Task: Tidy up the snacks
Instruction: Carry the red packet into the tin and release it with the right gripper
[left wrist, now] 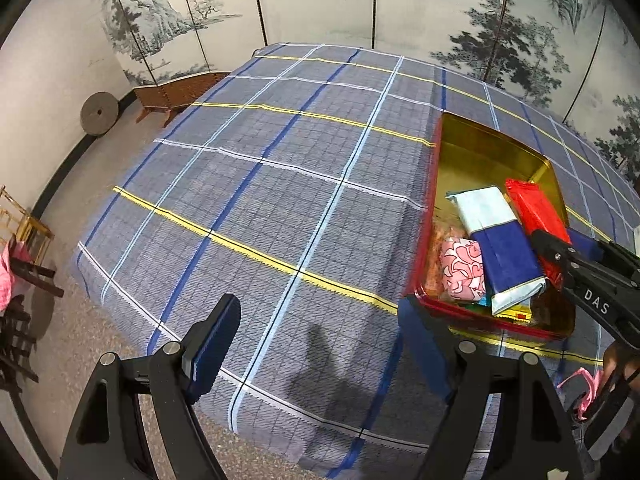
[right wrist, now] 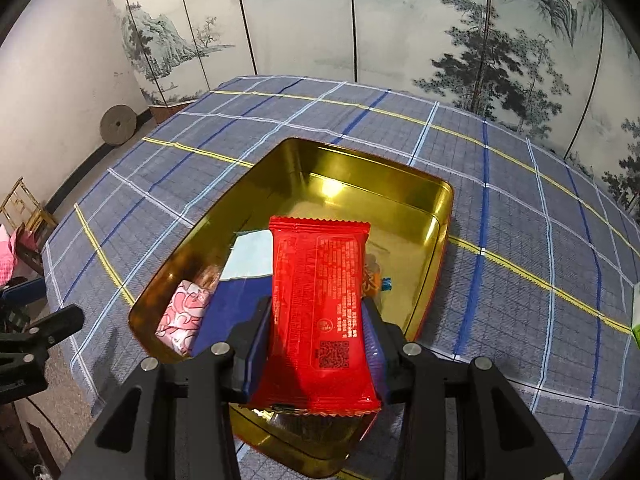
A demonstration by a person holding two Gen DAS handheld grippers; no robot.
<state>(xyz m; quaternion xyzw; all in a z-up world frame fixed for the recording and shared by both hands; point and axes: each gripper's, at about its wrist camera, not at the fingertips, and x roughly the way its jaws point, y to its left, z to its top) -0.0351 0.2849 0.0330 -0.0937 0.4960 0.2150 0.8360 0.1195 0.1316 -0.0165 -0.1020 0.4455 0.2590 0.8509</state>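
Snacks lie in a gold-lined tin [left wrist: 480, 148] with a red outer wall, which sits on a blue checked cloth [left wrist: 280, 200] near the cloth's right edge in the left wrist view.

At the far left of that view a round stone disc [left wrist: 99, 114] leans against the wall, beside a painted folding screen [left wrist: 320, 0]. The left gripper [left wrist: 316, 340] hangs above the cloth's near edge, left of the tin, with its fingers [left wrist: 216, 340] spread wide and nothing between them.

Inside the tin, against its left wall, lies a pink patterned packet [left wrist: 462, 270]. Just right of it a long white and blue packet [left wrist: 500, 240] rests at a slant, its near end propped on other small snacks at the tin's near wall. Right again is a red packet [left wrist: 534, 216], its far end over the tin's right side.

In the right wrist view the right gripper [right wrist: 316, 344] is clenched on that red packet [right wrist: 320, 312], gripping its lower half from both sides, the printed back with a QR code facing the camera. The packet points toward the far wall of the tin [right wrist: 360, 176], above the tin's near half. The pink packet [right wrist: 182, 314] lies to its left and the white and blue one [right wrist: 240, 280] lies between them, partly hidden.
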